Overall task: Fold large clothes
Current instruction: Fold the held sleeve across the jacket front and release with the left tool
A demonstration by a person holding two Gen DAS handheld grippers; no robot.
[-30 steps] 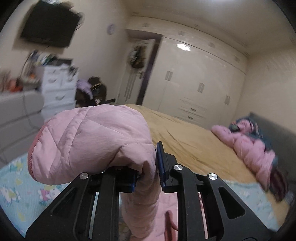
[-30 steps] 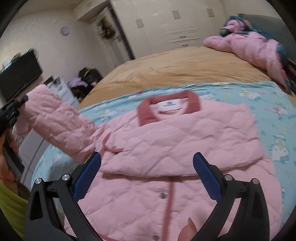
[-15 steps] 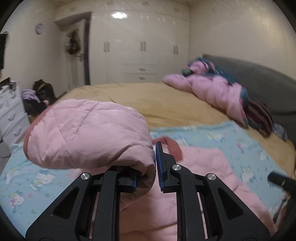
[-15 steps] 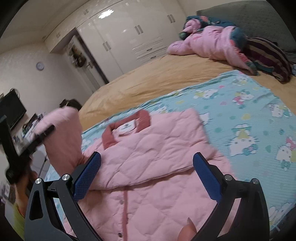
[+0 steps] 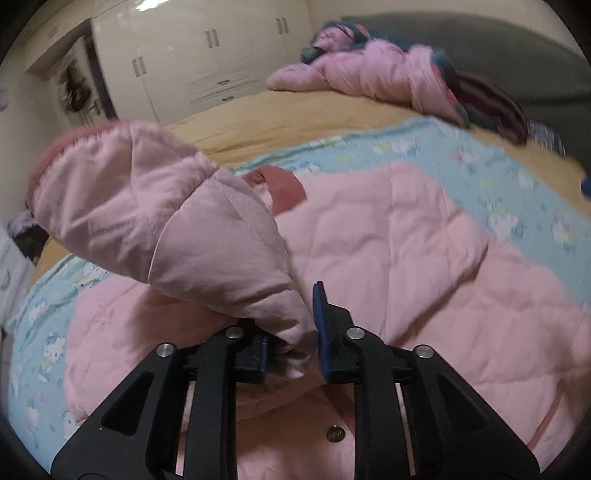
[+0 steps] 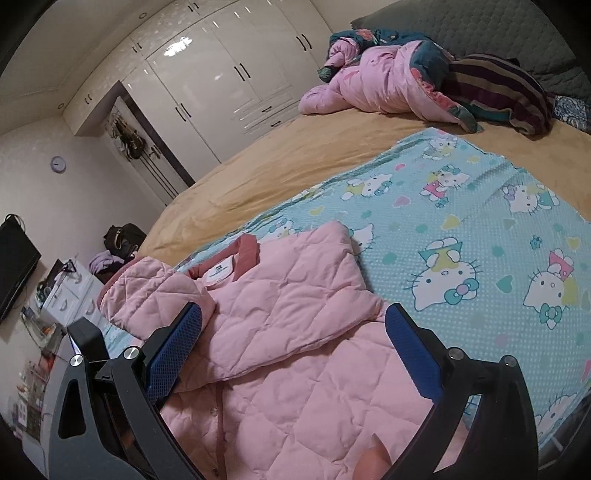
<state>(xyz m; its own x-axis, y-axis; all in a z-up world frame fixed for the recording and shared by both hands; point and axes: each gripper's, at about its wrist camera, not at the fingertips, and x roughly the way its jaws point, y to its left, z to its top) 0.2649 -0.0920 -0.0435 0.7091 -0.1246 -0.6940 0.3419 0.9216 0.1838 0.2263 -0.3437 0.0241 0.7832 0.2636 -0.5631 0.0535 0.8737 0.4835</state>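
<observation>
1. Pink quilted jacket (image 6: pixel 295 350) spread flat, front up, on the near left part of a cartoon-cat print sheet (image 6: pixel 480 240), collar (image 6: pixel 247 251) toward the far side, snap buttons down the front placket.
2. One sleeve already folded across the chest, lying flat below the collar.
3. Other sleeve (image 5: pixel 155 214) lifted off the bed, cuff with darker pink trim pointing far left, bunched over the jacket's left shoulder.
4. Left gripper (image 5: pixel 291 350) clamped on a fold of that sleeve: blue pads nearly together, fabric pinched between them, jaws just eased open a little yet pressing on the cloth.
5. Right gripper (image 6: pixel 295 350) poised above the jacket's midsection, jaws spread wide, nothing between the blue pads, not touching the fabric as far as visible.
6. Fingertip visible at the near edge of the right wrist view, below the gripper.
7. Tan bedspread (image 6: pixel 277 166) under the sheet, reaching to the far side.
8. Heap of clothes (image 6: pixel 406 85), pink and dark striped, far right by the grey headboard (image 6: pixel 480 26).
9. White wardrobe (image 6: pixel 221 85) along the far wall; wall-mounted television (image 6: pixel 14 273) at far left.
</observation>
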